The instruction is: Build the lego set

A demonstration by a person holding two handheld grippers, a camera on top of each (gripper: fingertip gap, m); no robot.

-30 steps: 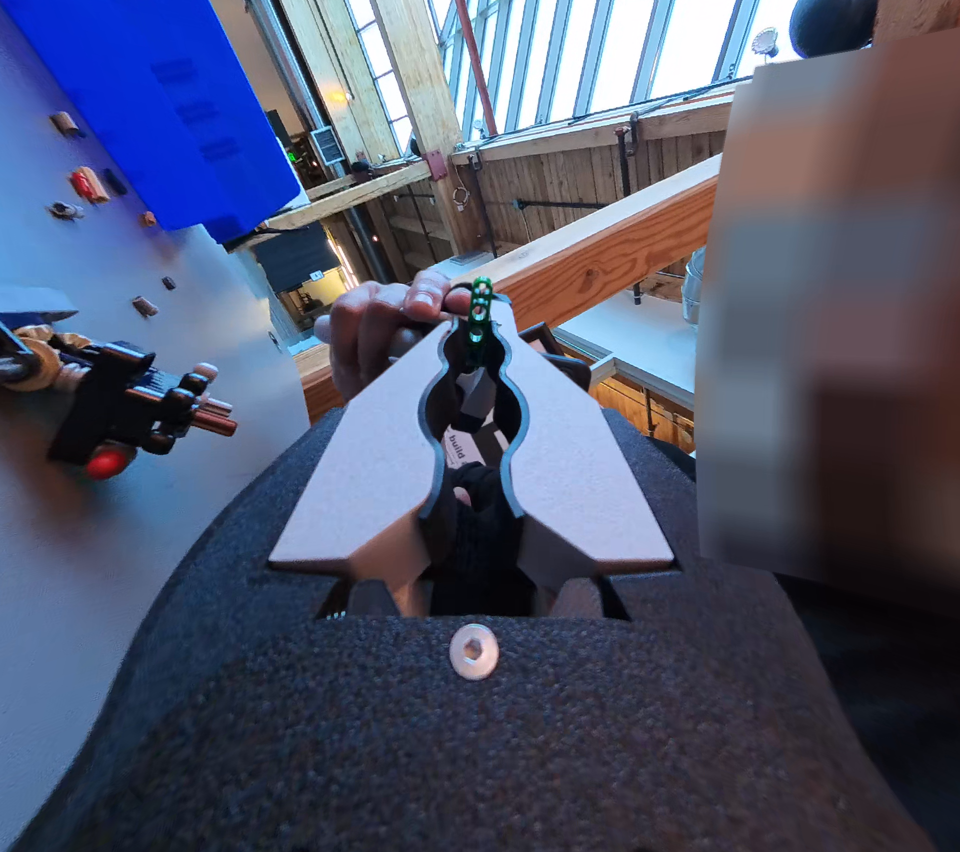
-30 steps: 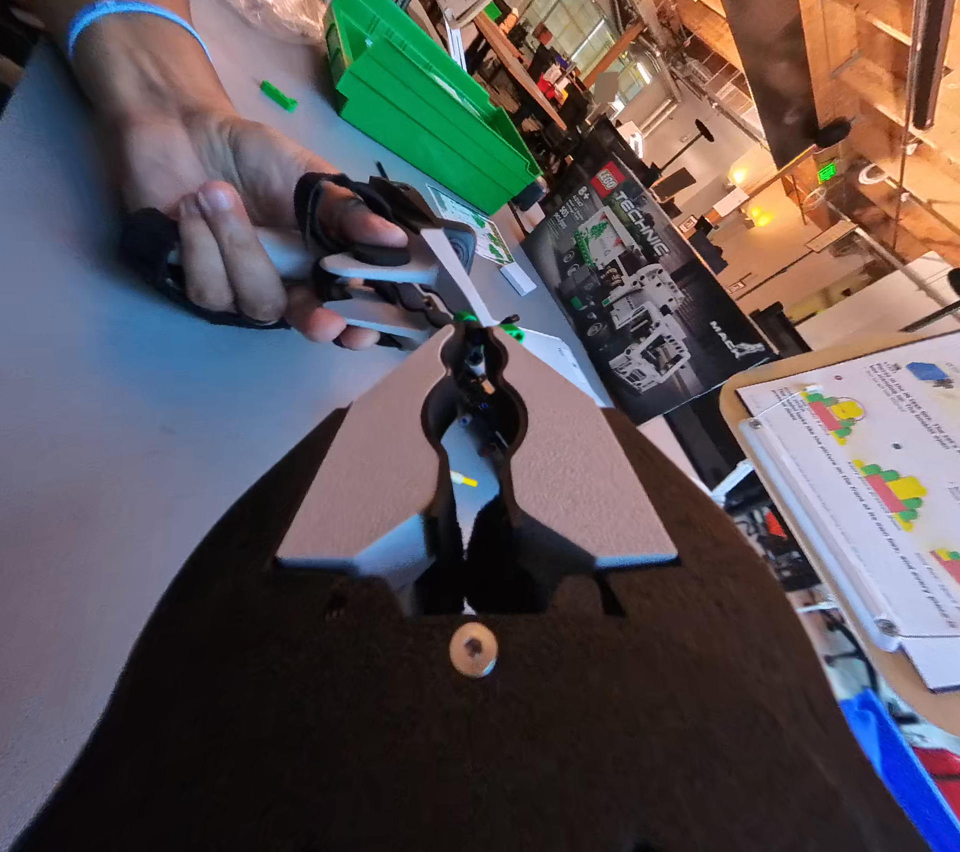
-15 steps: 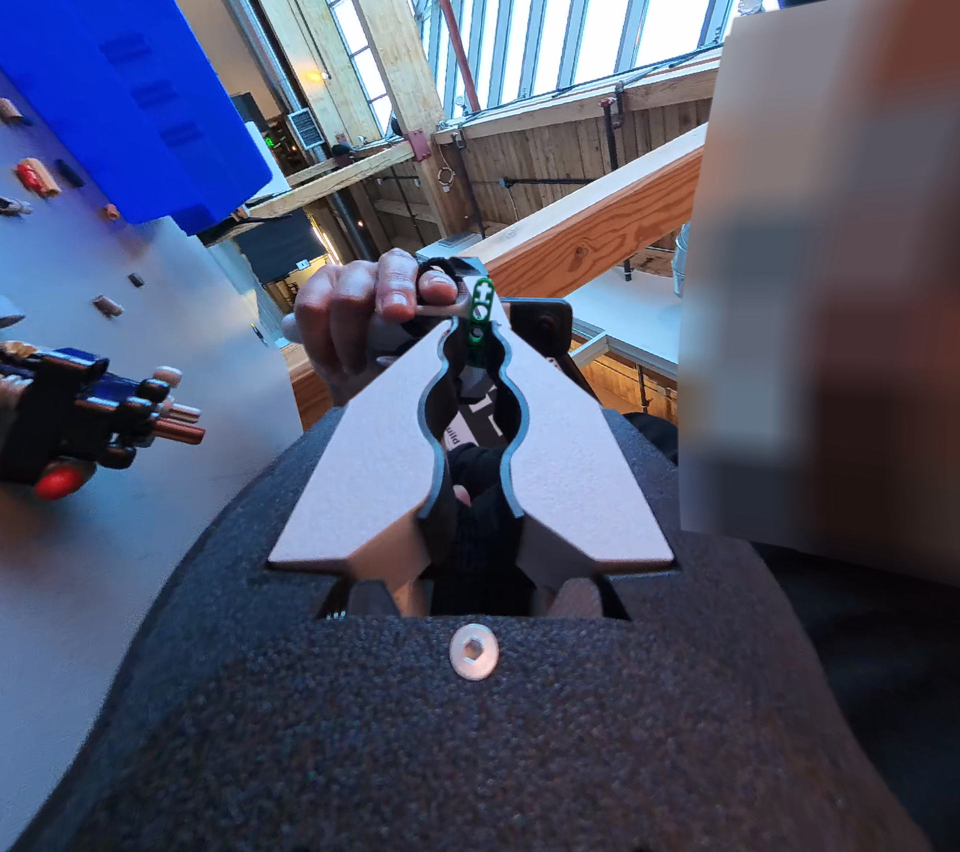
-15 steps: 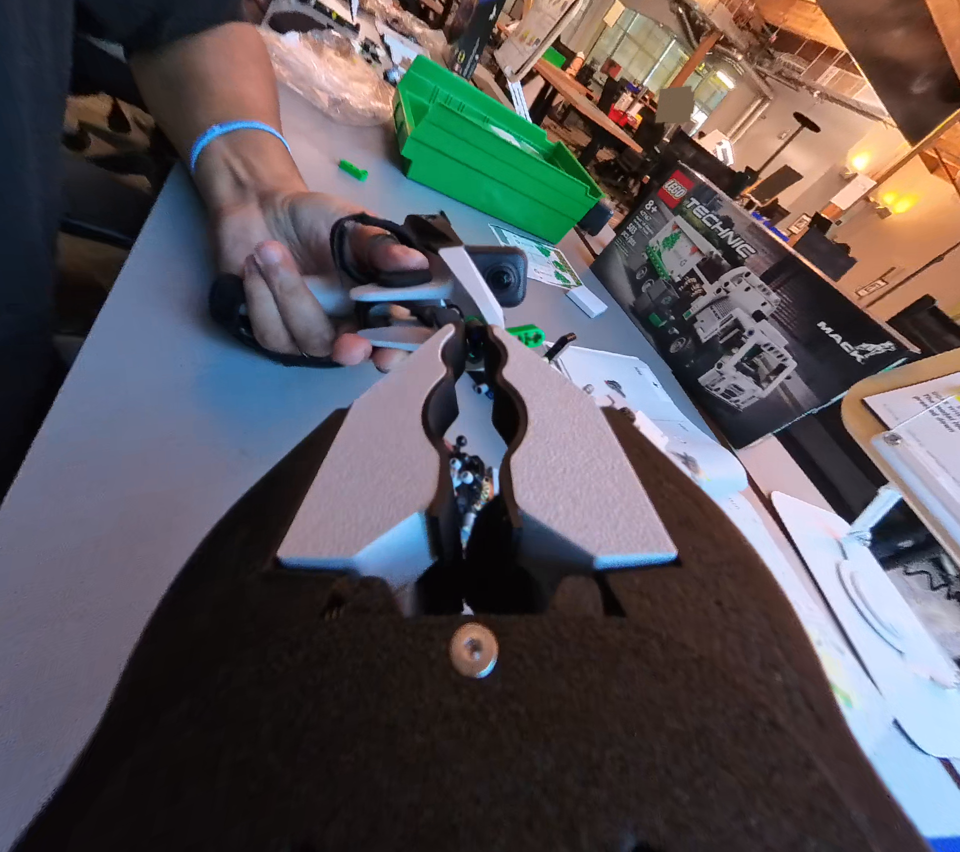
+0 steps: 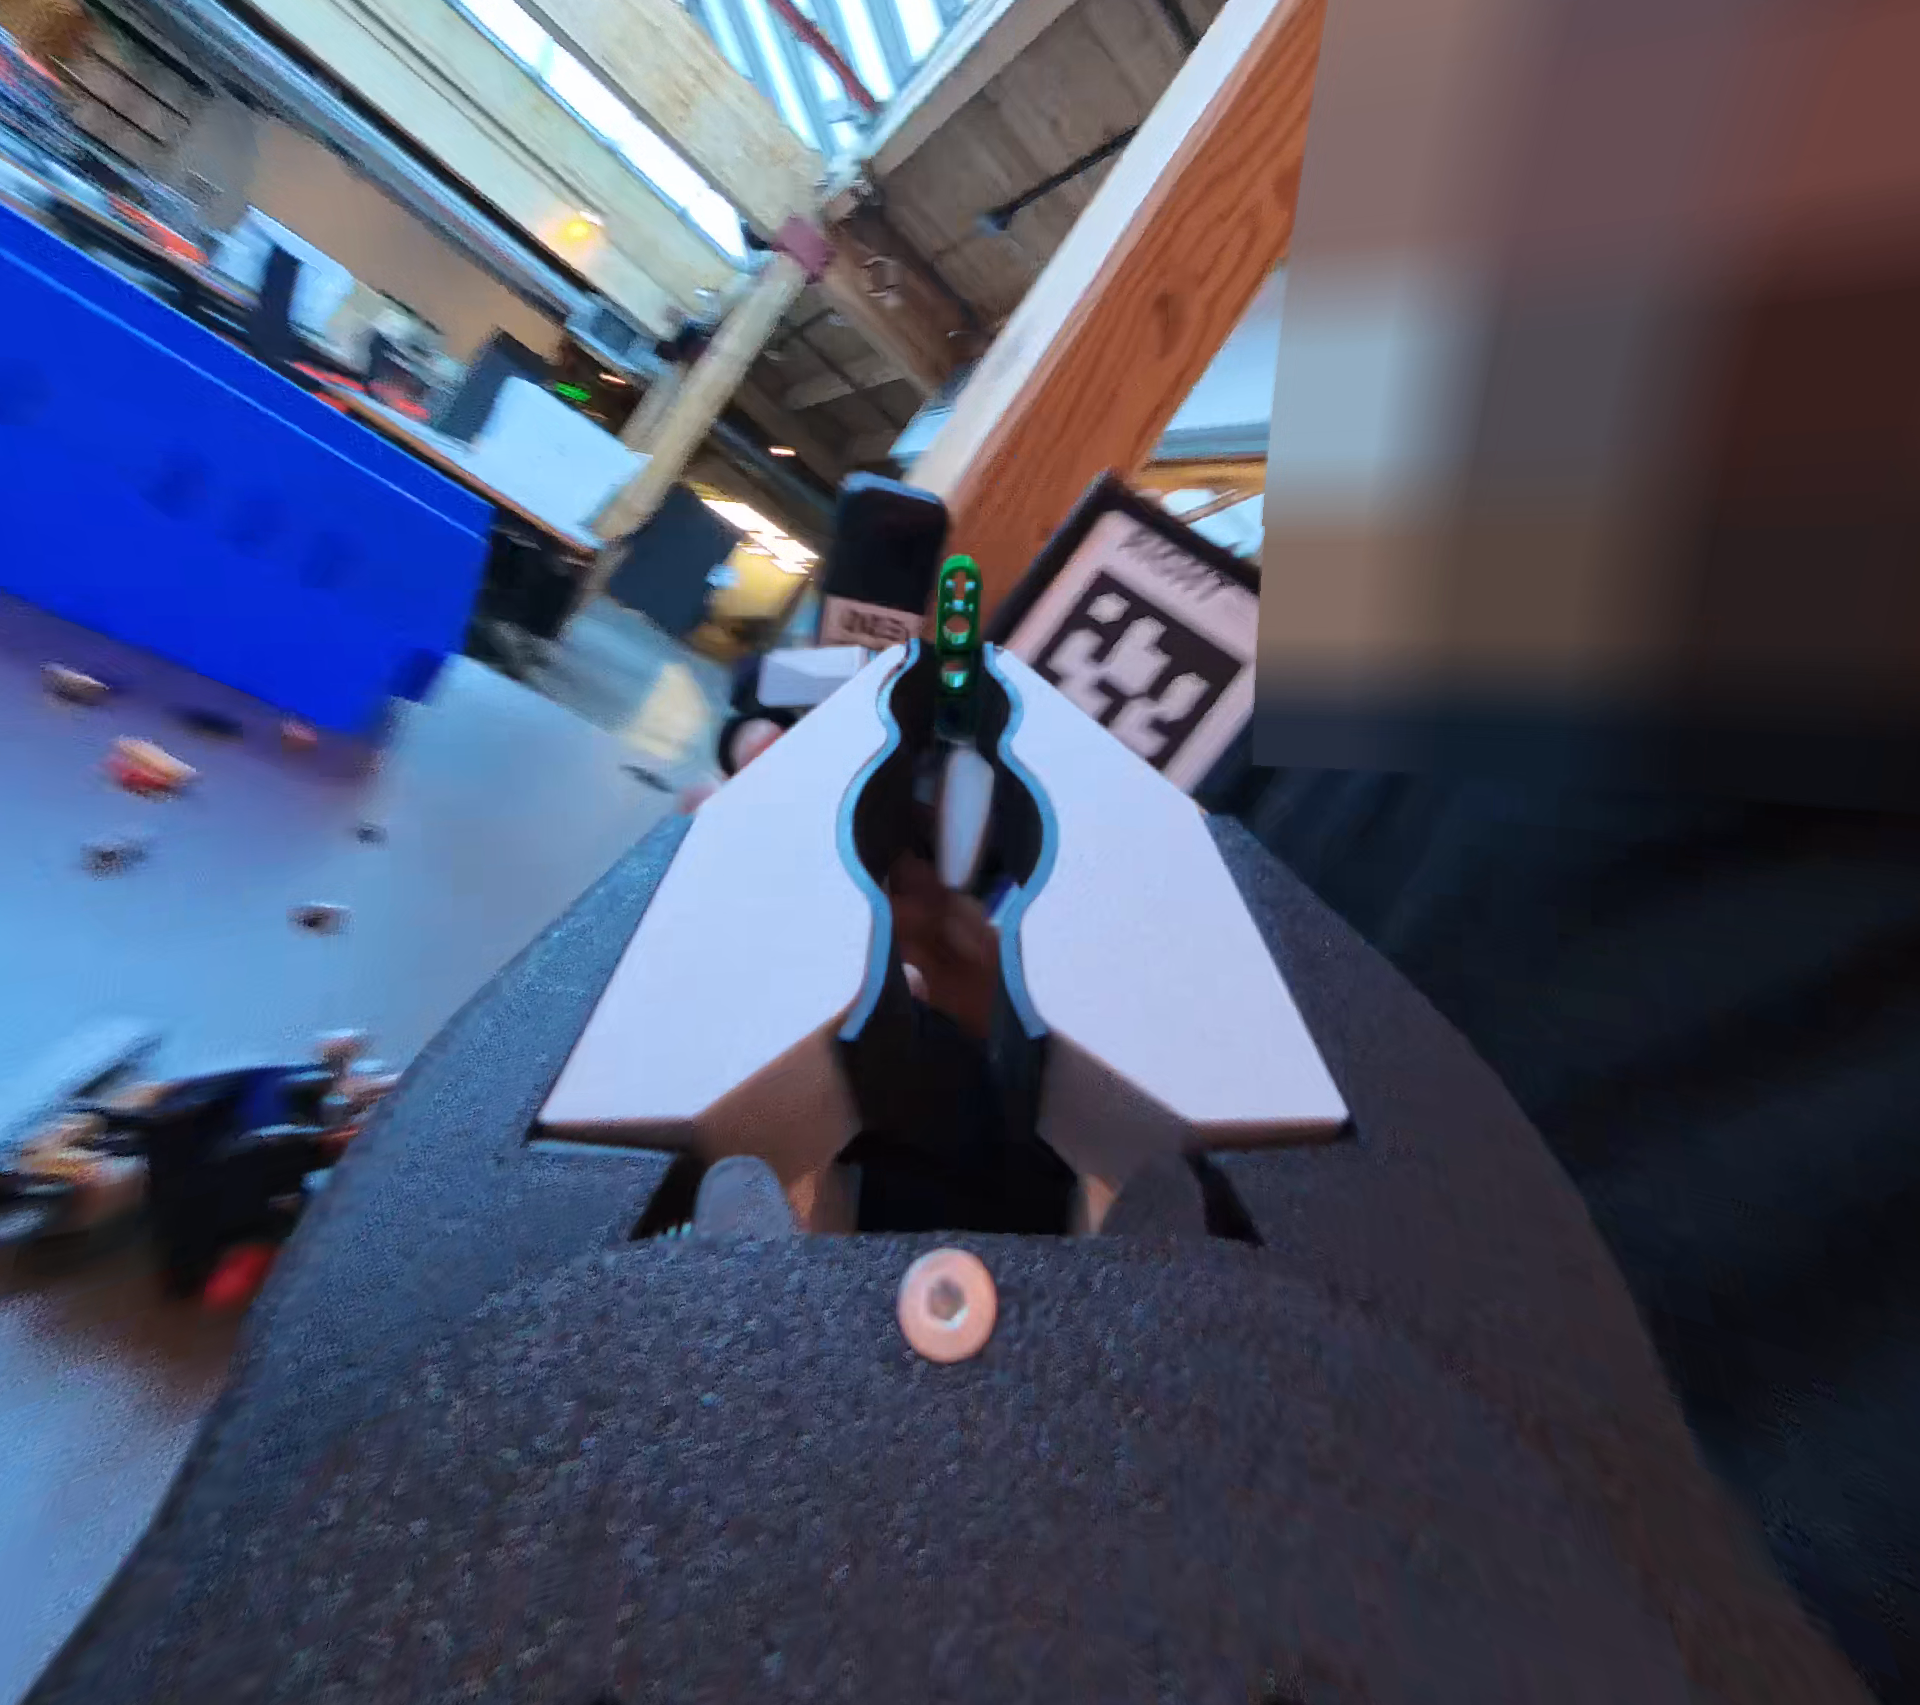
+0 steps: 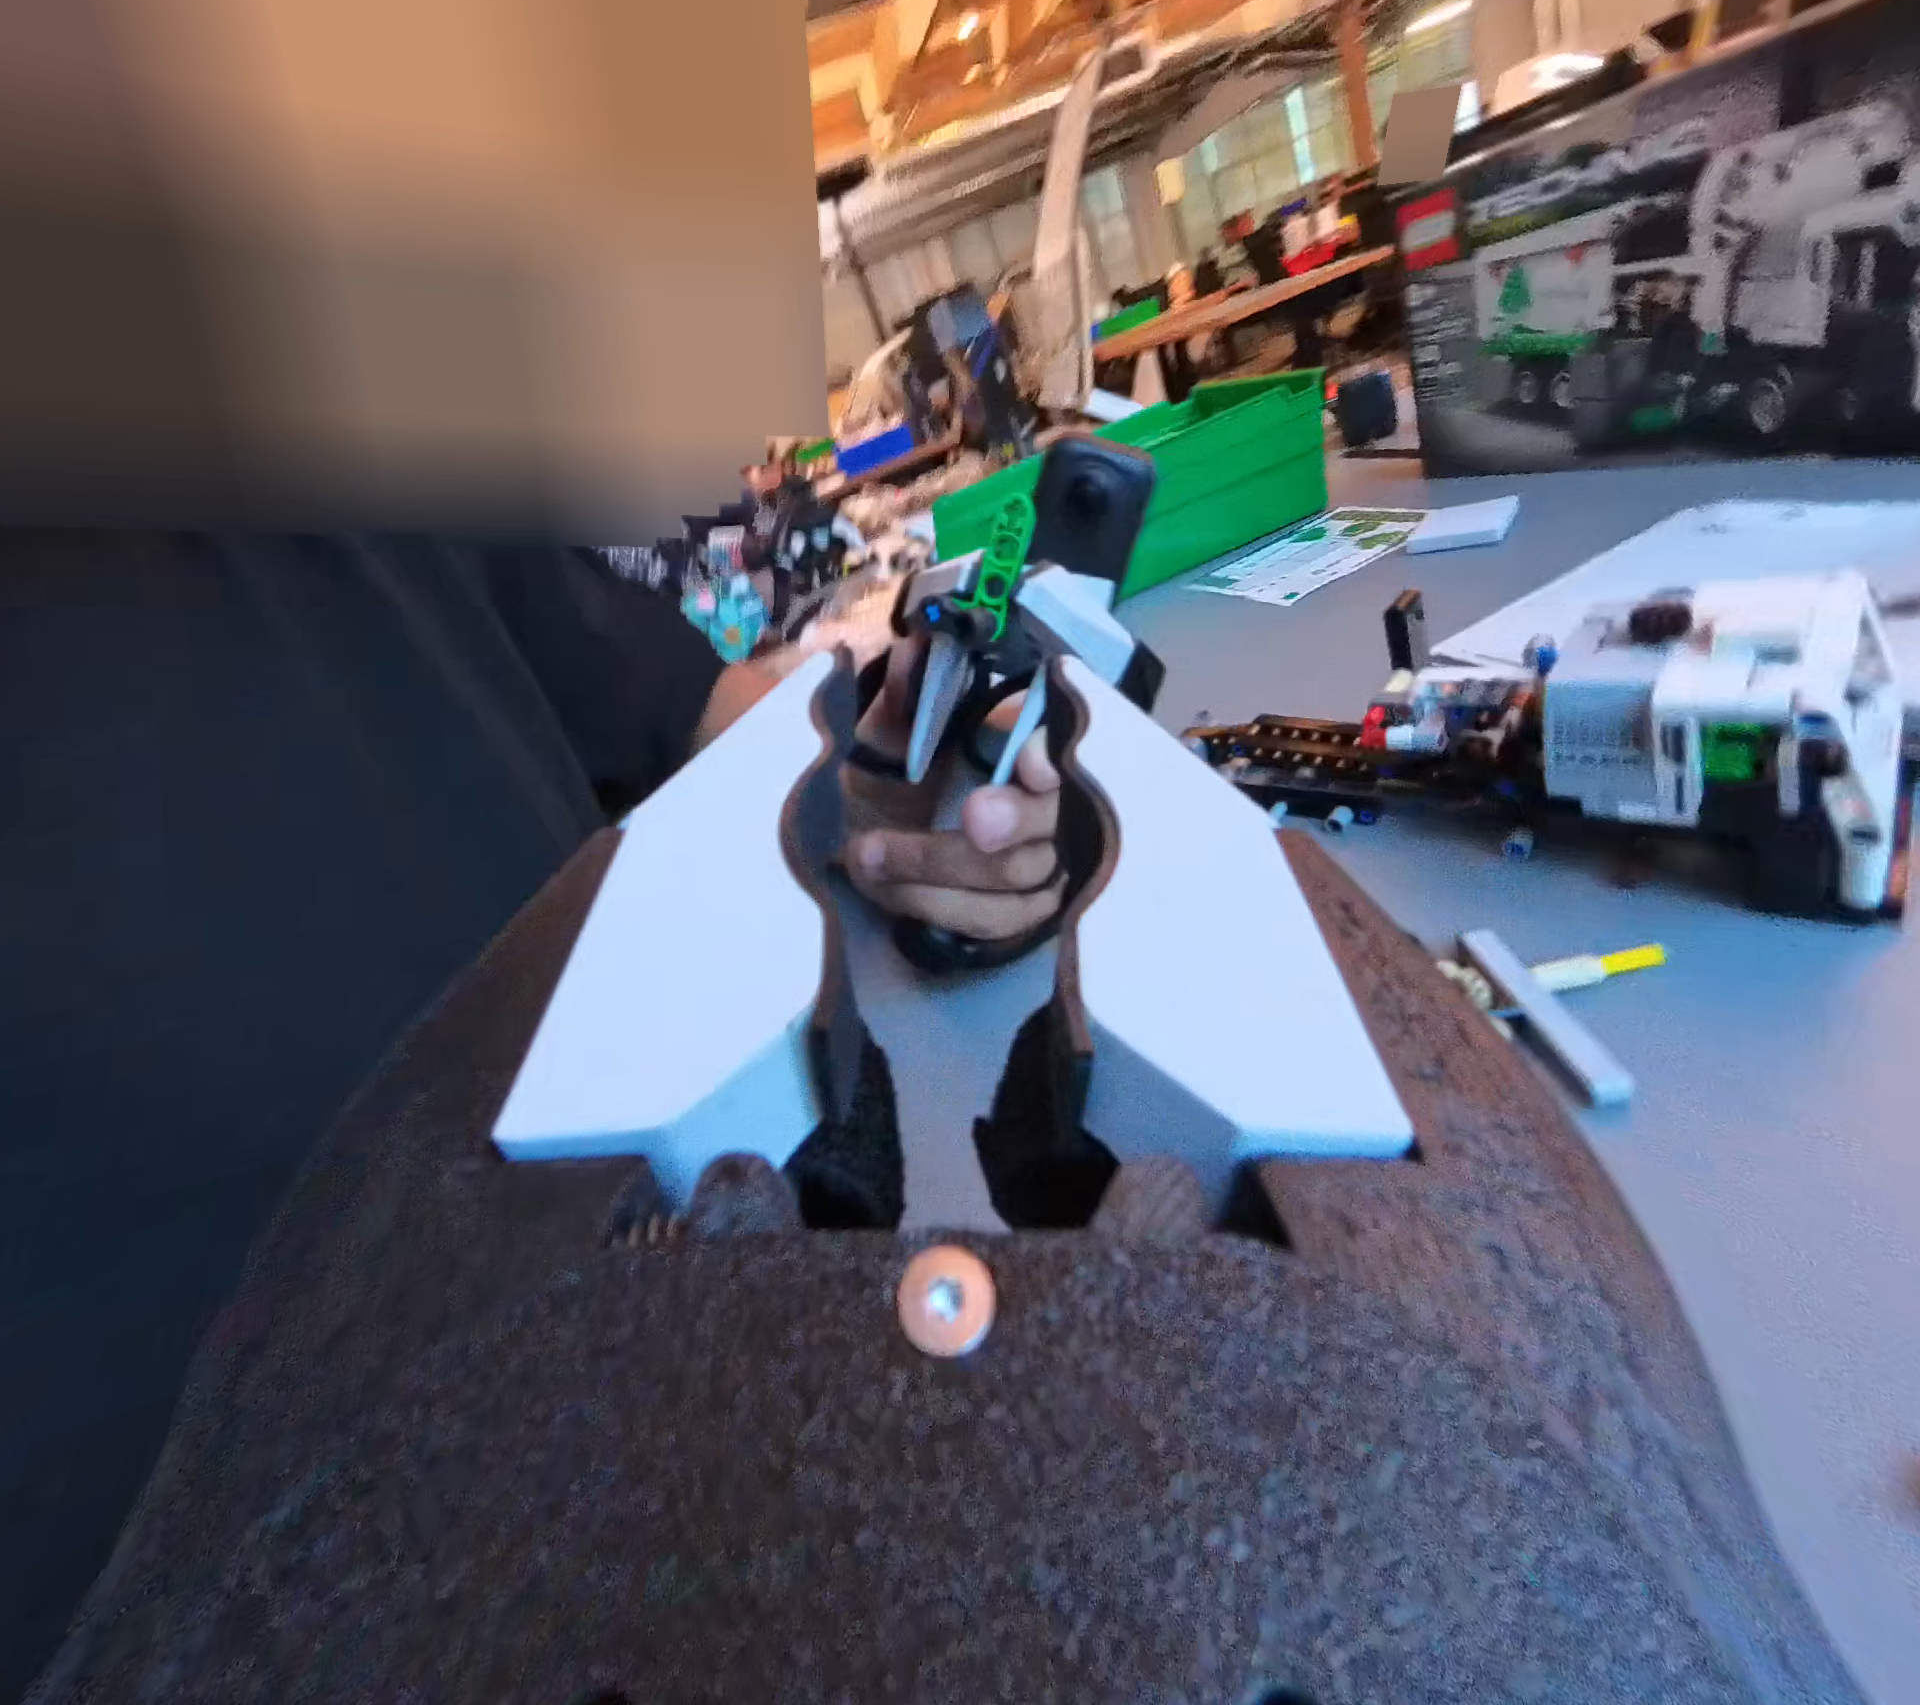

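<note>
Meanwhile the left tool [image 5: 954, 668] pinches a green beam [image 5: 957, 616], while the right tool [image 6: 948, 673] stands parted, holding nothing.

right gripper [image 6: 951, 679]: jaws now parted, backed off from green beam [image 6: 1003, 552]
left gripper [image 5: 948, 656]: swung round

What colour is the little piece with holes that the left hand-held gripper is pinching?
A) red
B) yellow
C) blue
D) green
D: in the left wrist view a green beam with holes sticks up from the closed tips of the left hand-held gripper; the right wrist view shows the same green piece from the other side.
</note>
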